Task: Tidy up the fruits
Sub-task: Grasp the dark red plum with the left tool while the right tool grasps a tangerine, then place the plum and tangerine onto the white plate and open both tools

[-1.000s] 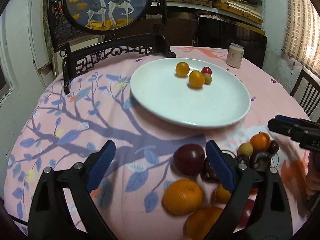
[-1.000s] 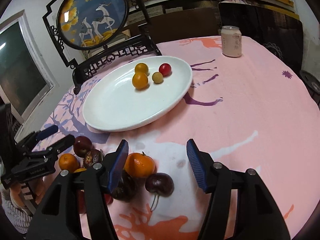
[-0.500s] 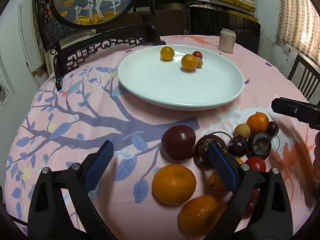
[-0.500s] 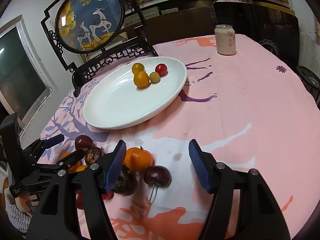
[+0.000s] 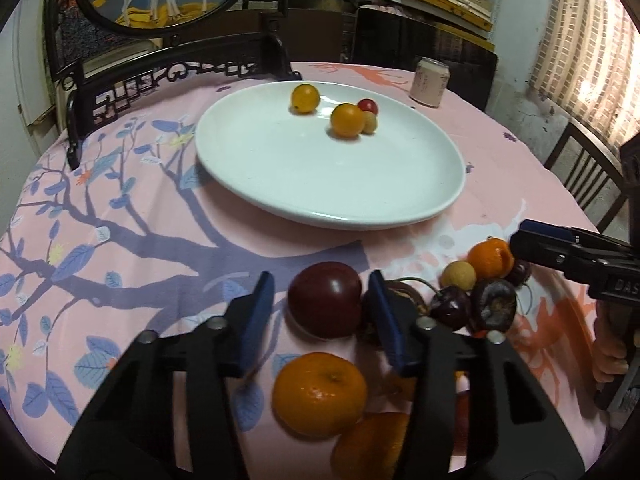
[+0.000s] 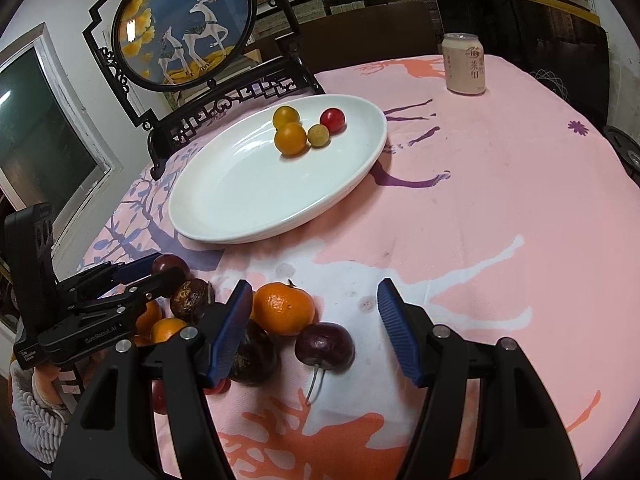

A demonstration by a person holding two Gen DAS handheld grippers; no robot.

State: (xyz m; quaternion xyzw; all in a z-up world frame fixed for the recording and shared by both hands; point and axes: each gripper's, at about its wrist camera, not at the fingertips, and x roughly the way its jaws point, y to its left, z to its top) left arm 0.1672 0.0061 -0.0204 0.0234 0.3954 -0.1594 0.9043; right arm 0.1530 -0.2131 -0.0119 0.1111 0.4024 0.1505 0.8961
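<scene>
Closing around a dark red plum (image 5: 325,299) low-centre in the left wrist view, the left gripper (image 5: 322,312) is seen w/ its jaws narrowing — plum between the blue pads, right pad about at its skin, left pad w/ a gap showing. An orange mandarin (image 5: 319,388) is set just below it. The white plate (image 5: 280,184) is placed upper-centre, w/ four small fruits at its far side. In the right wrist view the right gripper (image 6: 314,330) is held w/ jaws apart, nothing clamped — a dark cherry (image 6: 325,345) and a 2nd mandarin (image 6: 284,309) are seen between the pads. A pale can (image 6: 464,63) is stood upper right on the pink tablecloth (image 6: 500,184).
</scene>
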